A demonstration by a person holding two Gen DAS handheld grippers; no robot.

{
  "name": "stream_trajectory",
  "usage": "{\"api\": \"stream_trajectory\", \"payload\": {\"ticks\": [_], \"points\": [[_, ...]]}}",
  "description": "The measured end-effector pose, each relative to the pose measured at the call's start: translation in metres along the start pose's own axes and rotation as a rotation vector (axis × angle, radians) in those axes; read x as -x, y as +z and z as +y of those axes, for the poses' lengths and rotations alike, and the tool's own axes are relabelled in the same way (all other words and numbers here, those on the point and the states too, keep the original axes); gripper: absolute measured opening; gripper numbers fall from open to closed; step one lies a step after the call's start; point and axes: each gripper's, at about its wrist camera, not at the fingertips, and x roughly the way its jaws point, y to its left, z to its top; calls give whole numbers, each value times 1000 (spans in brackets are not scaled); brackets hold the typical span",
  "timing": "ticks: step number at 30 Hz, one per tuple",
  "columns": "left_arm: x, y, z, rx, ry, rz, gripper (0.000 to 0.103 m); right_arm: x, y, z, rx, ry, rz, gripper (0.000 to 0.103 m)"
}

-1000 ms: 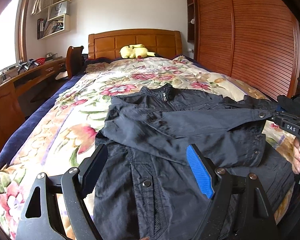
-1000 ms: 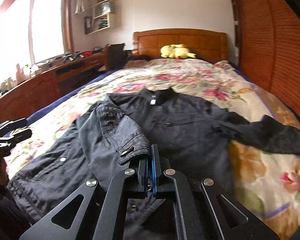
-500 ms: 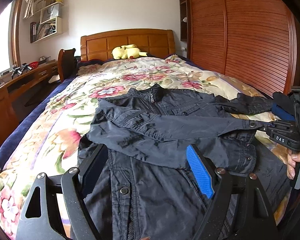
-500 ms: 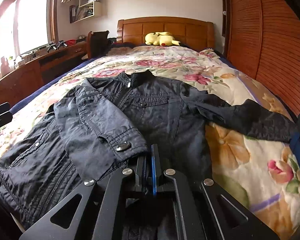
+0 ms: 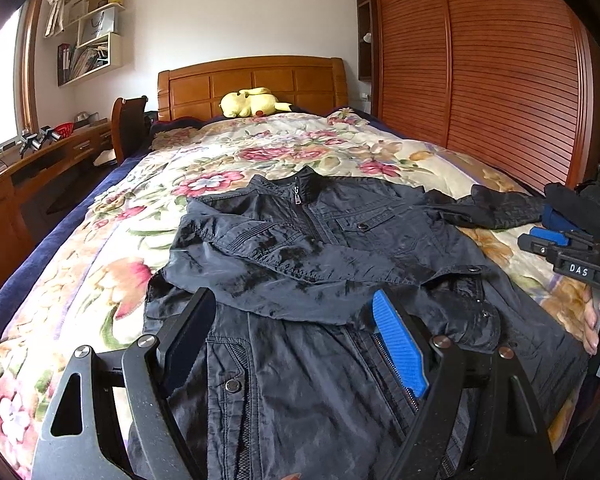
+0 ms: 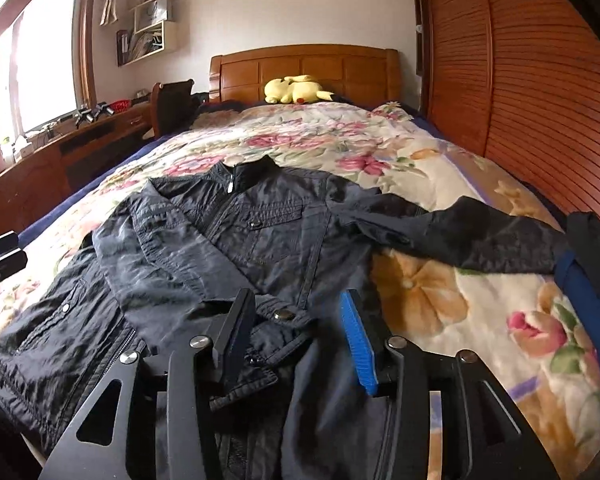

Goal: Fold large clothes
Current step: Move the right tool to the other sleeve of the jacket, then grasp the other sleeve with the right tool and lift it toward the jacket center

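jacket [image 6: 260, 240] flat on bed [image 6: 440, 280], folded sleeve's cuff [image 6: 280, 316] just ahead of right hand-held gripper [image 6: 300, 344] | both hand-held grippers gaping, left hand-held gripper [image 5: 292, 344] over hem | risk: slick sleeve may slide off; far sleeve [image 6: 460, 232] still splayed

The jacket [image 5: 340, 256] under me was thin dark cloth, crinkled, with a faint sheen and shiny metal snaps. The bedspread [image 5: 260, 152] was soft matt floral fabric. My left gripper [image 5: 296, 344] was matt black, one ribbed blue pad. The headboard [image 6: 304, 68] was glossy wood.
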Motion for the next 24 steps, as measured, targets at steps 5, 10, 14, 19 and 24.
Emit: {"api": "stream_trajectory", "payload": {"ticks": [5, 10, 14, 19, 24], "points": [[-4, 3, -7, 2, -9, 0, 82, 2, 9, -17, 2, -15, -3, 54], [-9, 6, -16, 2, -24, 5, 82, -8, 20, -45, 76, -91, 16, 64], [-15, 9, -27, 2, -43, 10, 82, -30, 33, -79, 92, -144, 75, 64], [-23, 10, -41, -15, -58, 24, 82, -68, 55, -128, 32, -195, 129, 64], [-34, 9, -52, -23, -68, 49, 82, -119, 59, -165, -57, -234, 203, 64]]}}
